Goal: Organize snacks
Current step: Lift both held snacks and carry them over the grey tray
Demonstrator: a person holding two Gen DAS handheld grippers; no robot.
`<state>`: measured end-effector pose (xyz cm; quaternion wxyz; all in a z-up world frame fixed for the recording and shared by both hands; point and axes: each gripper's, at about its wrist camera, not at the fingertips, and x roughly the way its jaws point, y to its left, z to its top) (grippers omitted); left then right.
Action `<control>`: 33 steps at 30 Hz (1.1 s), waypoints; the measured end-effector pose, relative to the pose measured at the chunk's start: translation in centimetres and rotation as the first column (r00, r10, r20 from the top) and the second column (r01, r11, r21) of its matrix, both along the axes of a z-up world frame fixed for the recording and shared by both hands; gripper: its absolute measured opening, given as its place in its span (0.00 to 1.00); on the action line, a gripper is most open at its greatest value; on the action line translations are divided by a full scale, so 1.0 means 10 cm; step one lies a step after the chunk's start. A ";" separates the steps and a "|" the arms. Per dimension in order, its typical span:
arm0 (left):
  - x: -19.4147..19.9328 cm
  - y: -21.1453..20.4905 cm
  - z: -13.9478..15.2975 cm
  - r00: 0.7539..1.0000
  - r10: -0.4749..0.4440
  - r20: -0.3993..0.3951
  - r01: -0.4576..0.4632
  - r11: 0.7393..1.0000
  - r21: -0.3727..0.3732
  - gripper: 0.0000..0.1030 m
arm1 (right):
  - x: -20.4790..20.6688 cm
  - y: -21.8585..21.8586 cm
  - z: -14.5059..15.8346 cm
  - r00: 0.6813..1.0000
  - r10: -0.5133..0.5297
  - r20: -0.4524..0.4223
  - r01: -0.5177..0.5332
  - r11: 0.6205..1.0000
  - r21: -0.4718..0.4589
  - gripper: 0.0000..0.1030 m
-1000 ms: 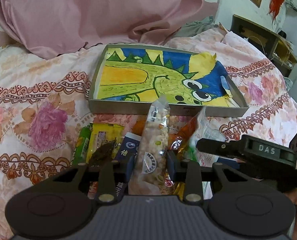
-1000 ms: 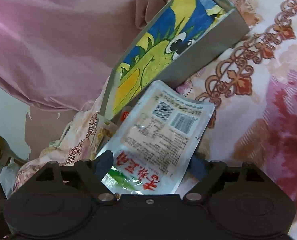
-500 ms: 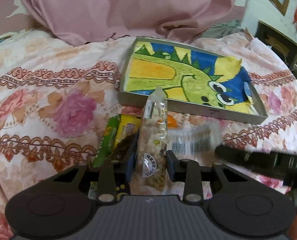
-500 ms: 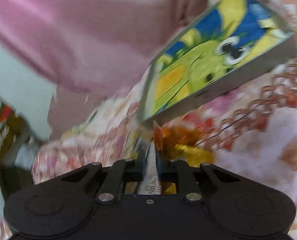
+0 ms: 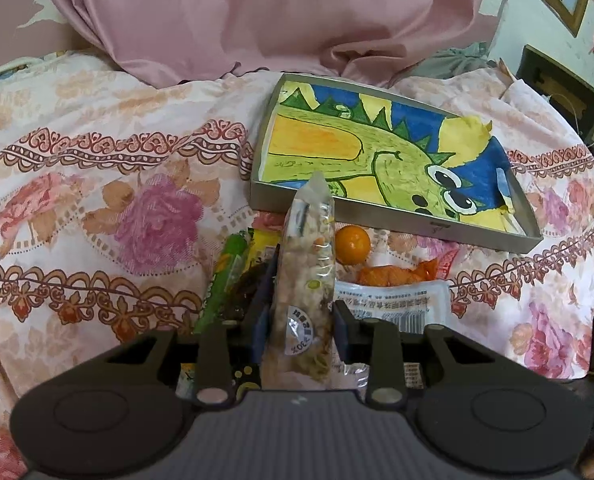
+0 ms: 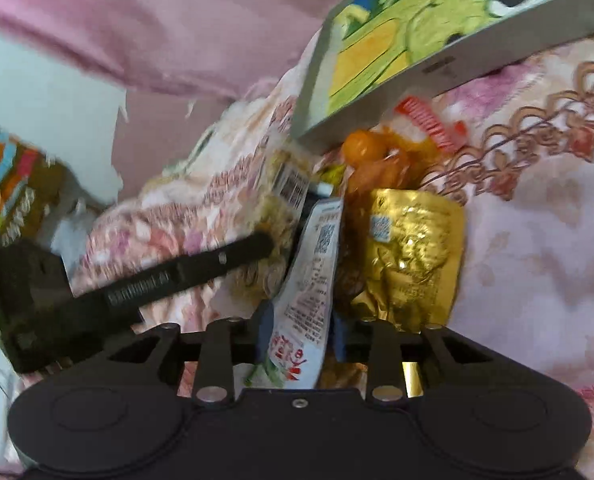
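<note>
Floral bedding carries 1 grey tray lined with a dinosaur drawing. Left gripper clamps 1 clear mixed-snack bag upright before it. Right gripper, jaws opening, straddles 1 white packet. Only the right view shows 1 gold pouch; both show 1 orange ball.

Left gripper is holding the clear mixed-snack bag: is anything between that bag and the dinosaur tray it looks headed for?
Nothing visible blocks it. The mixed-snack bag stands upright in the left gripper, its tip already overlapping the near wall of the dinosaur tray. The orange ball lies lower on the bedspread, right of the bag.
</note>
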<state>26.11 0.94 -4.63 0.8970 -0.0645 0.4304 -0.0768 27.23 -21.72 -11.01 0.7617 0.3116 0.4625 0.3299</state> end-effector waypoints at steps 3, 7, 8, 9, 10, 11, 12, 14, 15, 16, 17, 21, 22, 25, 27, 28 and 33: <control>0.01 0.02 0.00 1.000 0.004 -0.002 -0.004 1.000 -0.008 0.35 | -0.05 0.12 0.02 0.999 0.030 0.036 -0.028 0.999 -0.046 0.25; 0.01 0.05 0.00 1.000 0.007 -0.002 -0.007 1.000 -0.025 0.35 | -0.13 0.21 0.10 0.995 0.029 0.093 -0.018 0.993 -0.113 0.19; 0.00 0.05 0.01 1.000 0.007 0.000 -0.007 1.000 -0.027 0.35 | -0.16 0.20 0.11 0.994 0.028 0.104 -0.015 0.992 -0.125 0.18; -0.01 0.05 0.02 1.000 0.007 0.004 -0.007 1.000 -0.030 0.35 | -0.19 0.23 0.15 0.993 0.025 0.118 -0.009 0.991 -0.136 0.17; -0.02 0.05 0.03 1.000 0.005 0.010 -0.005 0.999 -0.032 0.35 | -0.21 0.23 0.17 0.991 0.024 0.128 -0.006 0.990 -0.141 0.14; -0.04 0.06 0.05 1.000 0.004 0.019 -0.003 0.999 -0.036 0.35 | -0.23 0.24 0.21 0.990 0.022 0.141 -0.001 0.989 -0.149 0.13; -0.06 0.06 0.07 1.000 0.003 0.030 -0.002 0.999 -0.038 0.35 | -0.25 0.25 0.26 0.987 0.019 0.158 0.007 0.987 -0.159 0.12; -0.10 0.07 0.14 0.998 0.004 0.061 -0.002 0.999 -0.038 0.35 | -0.32 0.26 0.36 0.980 0.011 0.197 0.027 0.982 -0.189 0.10; -0.12 0.08 0.17 0.997 0.005 0.076 -0.002 0.999 -0.042 0.35 | -0.35 0.26 0.41 0.976 0.008 0.216 0.038 0.978 -0.207 0.10; -0.14 0.09 0.19 0.996 0.007 0.087 -0.002 0.999 -0.052 0.35 | -0.38 0.26 0.45 0.972 0.006 0.235 0.049 0.973 -0.226 0.09; -0.16 0.10 0.21 0.995 0.010 0.097 -0.003 0.998 -0.063 0.35 | -0.40 0.27 0.49 0.968 0.003 0.250 0.059 0.968 -0.243 0.09; -0.21 0.13 0.30 0.990 0.020 0.141 -0.007 0.996 -0.090 0.35 | -0.54 0.31 0.71 0.935 0.005 0.356 0.125 0.932 -0.341 0.08; -0.22 0.13 0.32 0.988 0.023 0.152 -0.009 0.996 -0.092 0.35 | -0.58 0.30 0.76 0.922 0.008 0.387 0.143 0.922 -0.361 0.07; -0.23 0.12 0.38 0.983 0.034 0.178 -0.016 0.995 -0.098 0.35 | -0.63 0.28 0.86 0.892 -0.002 0.453 0.199 0.900 -0.389 0.06; -0.22 0.11 0.42 0.979 0.040 0.199 -0.020 0.994 -0.103 0.35 | -0.63 0.23 0.92 0.879 -0.023 0.477 0.234 0.891 -0.390 0.06; -0.22 0.12 0.45 0.977 0.044 0.210 -0.022 0.994 -0.107 0.35 | -0.61 0.22 0.95 0.872 -0.035 0.488 0.253 0.887 -0.387 0.06; -0.04 0.15 0.57 0.965 0.077 0.251 -0.041 0.988 -0.148 0.35 | -0.47 0.18 1.13 0.833 -0.077 0.548 0.330 0.864 -0.380 0.06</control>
